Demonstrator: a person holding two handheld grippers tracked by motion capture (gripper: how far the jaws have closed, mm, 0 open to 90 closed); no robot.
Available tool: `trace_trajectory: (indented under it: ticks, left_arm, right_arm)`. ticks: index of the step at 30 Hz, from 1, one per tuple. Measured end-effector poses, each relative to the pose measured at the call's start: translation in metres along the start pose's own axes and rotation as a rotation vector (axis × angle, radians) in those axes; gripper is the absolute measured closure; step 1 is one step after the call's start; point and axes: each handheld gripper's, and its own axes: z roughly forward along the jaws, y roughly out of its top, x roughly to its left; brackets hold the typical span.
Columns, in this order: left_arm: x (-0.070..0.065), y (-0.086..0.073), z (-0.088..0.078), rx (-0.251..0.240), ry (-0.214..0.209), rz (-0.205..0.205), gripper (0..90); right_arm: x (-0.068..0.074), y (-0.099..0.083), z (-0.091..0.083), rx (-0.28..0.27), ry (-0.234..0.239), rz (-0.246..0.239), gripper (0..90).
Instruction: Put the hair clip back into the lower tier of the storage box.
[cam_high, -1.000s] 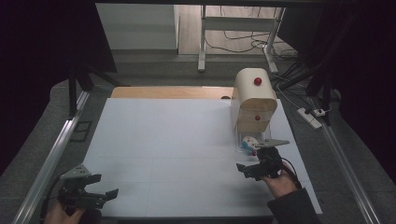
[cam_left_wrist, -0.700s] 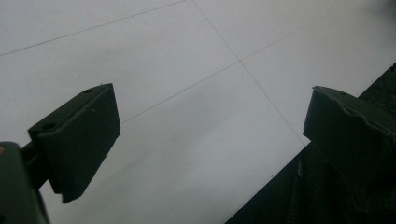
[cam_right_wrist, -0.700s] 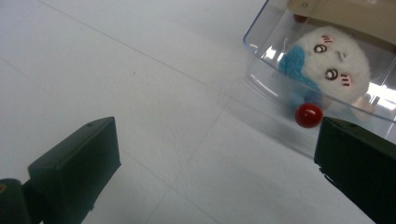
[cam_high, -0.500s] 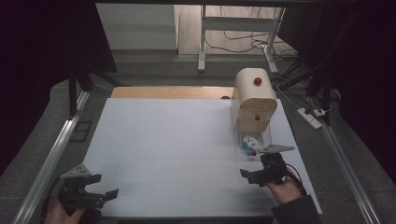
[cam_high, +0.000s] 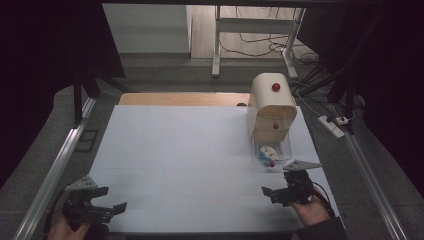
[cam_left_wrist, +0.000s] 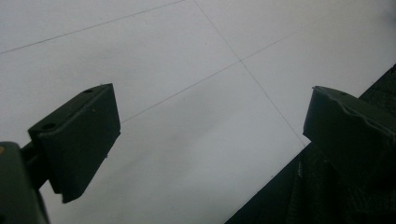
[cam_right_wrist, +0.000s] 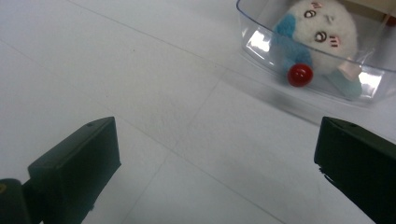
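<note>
Backing toward the person, the right gripper (cam_high: 280, 192) had left the clear drawer (cam_high: 272, 156) holding the plush toy (cam_right_wrist: 314, 35); both grippers' jaws gaped empty. Square up on the red knob (cam_right_wrist: 299, 74) before closing.

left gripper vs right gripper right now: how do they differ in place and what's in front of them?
The left gripper sits at the near left corner of the white table; the right gripper sits near right. The left gripper faces bare table; the right gripper has the clear drawer with its plush toy just ahead. Both are open and hold nothing.
</note>
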Motion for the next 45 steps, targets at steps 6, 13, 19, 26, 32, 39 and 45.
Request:
trace_trajectory:
  ticks: [6, 13, 19, 26, 32, 39, 45]
  left_arm:
    - [0.000, 0.000, 0.000, -0.001, 0.000, -0.002, 4.0]
    - [0.000, 0.000, 0.000, -0.002, 0.000, -0.004, 3.9]
    - [0.000, 0.000, 0.000, -0.002, -0.001, -0.004, 3.9]
    - [0.001, 0.000, 0.000, -0.001, -0.001, -0.006, 3.9]
    - [0.001, 0.000, 0.000, -0.001, -0.001, -0.007, 3.9]
    - [0.001, 0.000, 0.000, 0.000, -0.001, -0.007, 3.9]
    - [0.001, 0.000, 0.000, 0.004, 0.000, -0.008, 4.0]
  right_arm:
    - [-0.001, -0.008, -0.006, 0.003, -0.007, 0.010, 0.0]
    - [-0.003, -0.017, -0.013, 0.001, -0.016, 0.024, 0.0]
    - [-0.004, -0.024, -0.018, 0.005, -0.021, 0.037, 0.0]
    - [-0.005, -0.030, -0.023, 0.012, -0.026, 0.047, 0.0]
    - [-0.005, -0.034, -0.027, 0.012, -0.028, 0.055, 0.0]
    - [-0.006, -0.037, -0.031, 0.012, -0.036, 0.068, 0.0]
    - [-0.005, -0.040, -0.034, 0.017, -0.048, 0.071, 0.0]
